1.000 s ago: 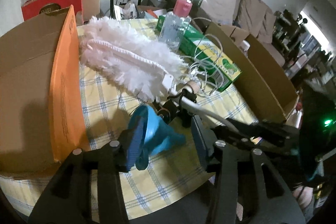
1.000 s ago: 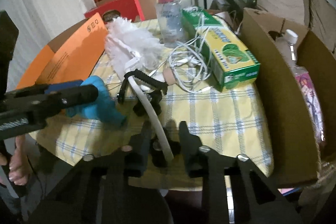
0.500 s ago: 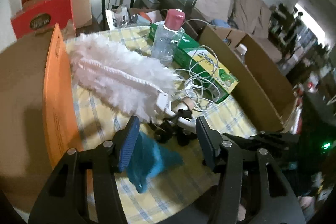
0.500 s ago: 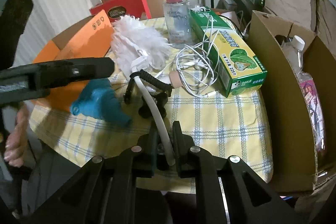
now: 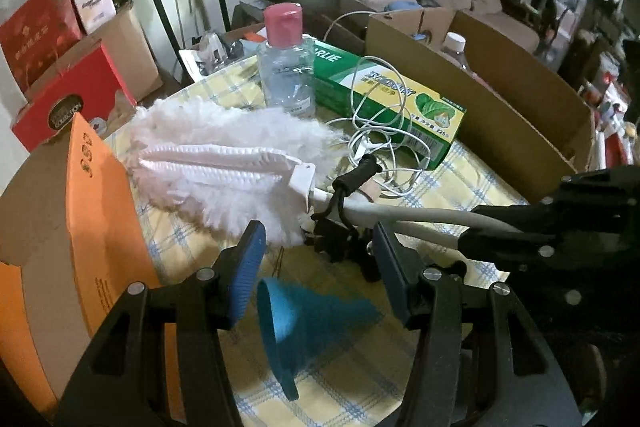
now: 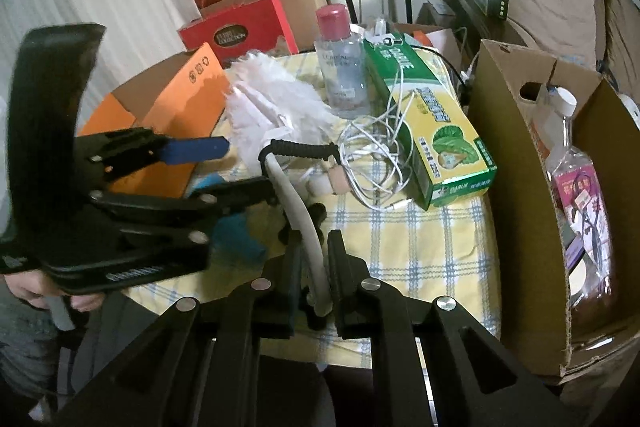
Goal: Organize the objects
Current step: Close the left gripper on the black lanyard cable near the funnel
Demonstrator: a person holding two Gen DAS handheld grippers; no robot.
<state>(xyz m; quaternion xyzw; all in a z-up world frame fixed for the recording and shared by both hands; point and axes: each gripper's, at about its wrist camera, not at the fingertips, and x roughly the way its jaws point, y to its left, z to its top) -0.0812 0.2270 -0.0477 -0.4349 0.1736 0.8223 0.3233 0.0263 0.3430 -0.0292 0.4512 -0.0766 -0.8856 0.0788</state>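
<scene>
While the white duster [image 5: 224, 163] lies across the checked desk [image 6: 432, 243], its handle [image 6: 308, 227] is clamped in the right claw [image 6: 314, 267]. Left claw [image 5: 316, 267] half-open, nothing gripped, above the blue funnel [image 5: 304, 319]. Next, probably: lift duster towards the cardboard box [image 6: 516, 163].
</scene>
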